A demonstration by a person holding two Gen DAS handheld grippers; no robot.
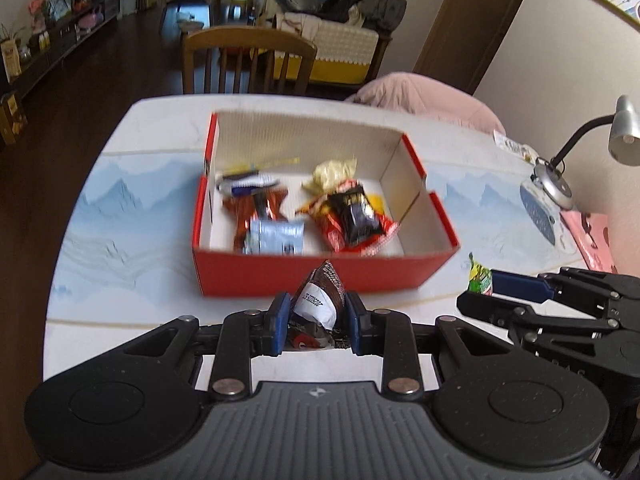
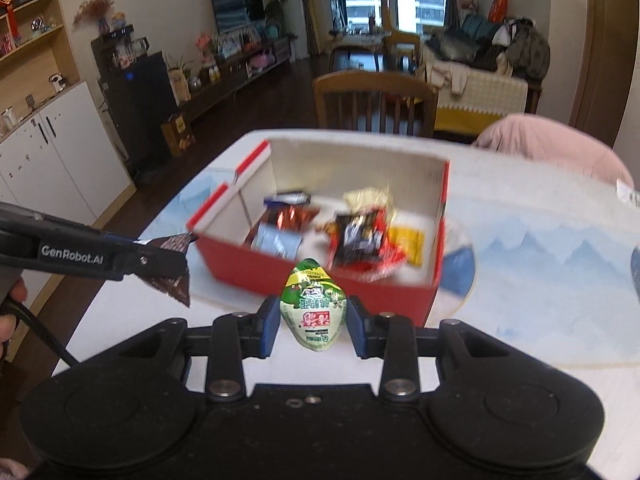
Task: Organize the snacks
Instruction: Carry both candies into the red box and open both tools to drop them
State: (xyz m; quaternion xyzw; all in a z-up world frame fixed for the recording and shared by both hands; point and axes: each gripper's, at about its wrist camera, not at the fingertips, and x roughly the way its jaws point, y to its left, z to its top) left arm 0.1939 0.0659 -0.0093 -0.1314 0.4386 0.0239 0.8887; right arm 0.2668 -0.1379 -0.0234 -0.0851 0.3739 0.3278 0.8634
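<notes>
While your left gripper clamps a brown snack packet and your right gripper a green one, the red box lies straight ahead of both, left slightly nearer.

Both tools are matte black plastic. The left gripper and right gripper carry blue pads on their jaws, silver rivets at the linkage joints and round discs either side. White "GenRobot.AI" lettering marks the left one's side, a black cable trailing below.
</notes>
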